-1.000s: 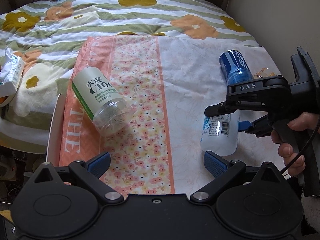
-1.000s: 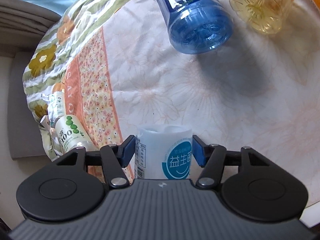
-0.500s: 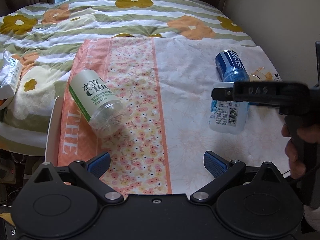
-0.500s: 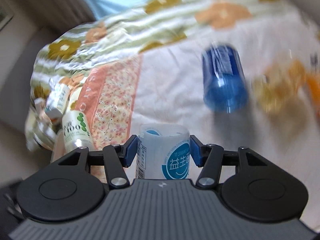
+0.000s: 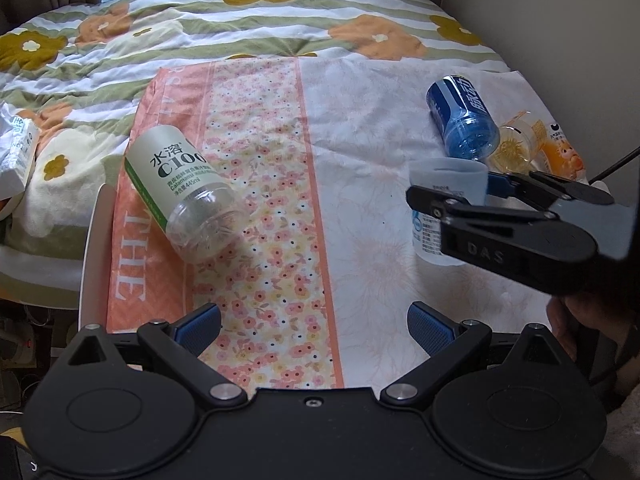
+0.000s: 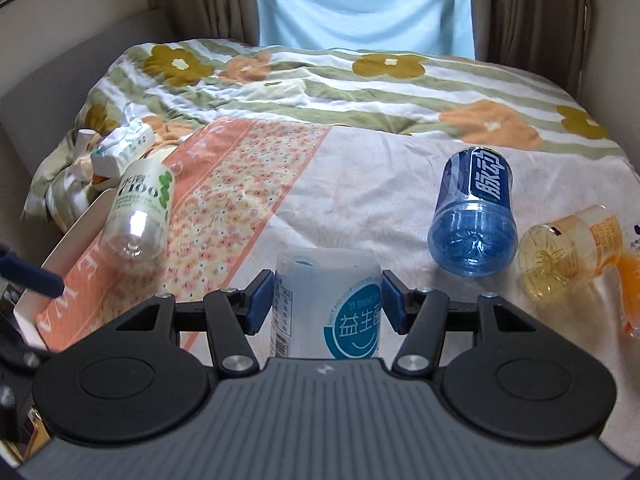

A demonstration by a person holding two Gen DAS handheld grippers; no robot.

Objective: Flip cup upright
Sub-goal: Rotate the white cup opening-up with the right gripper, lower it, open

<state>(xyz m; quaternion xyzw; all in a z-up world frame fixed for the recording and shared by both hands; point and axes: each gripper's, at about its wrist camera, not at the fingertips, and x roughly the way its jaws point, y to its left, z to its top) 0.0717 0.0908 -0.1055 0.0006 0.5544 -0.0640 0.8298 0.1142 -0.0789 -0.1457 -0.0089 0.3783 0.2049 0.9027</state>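
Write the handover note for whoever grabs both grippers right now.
Right gripper: shut on the white cup, which stands upright on the cloth, open end up.
Left gripper: open, holding nothing, low over the cloth's flowered strip.
Done: white cup is upright.
Left: release it and back off. The C100 cup, blue cup and orange cup all lie on their sides.

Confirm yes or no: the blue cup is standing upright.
No, the blue cup lies on its side on the cloth, base toward the camera.
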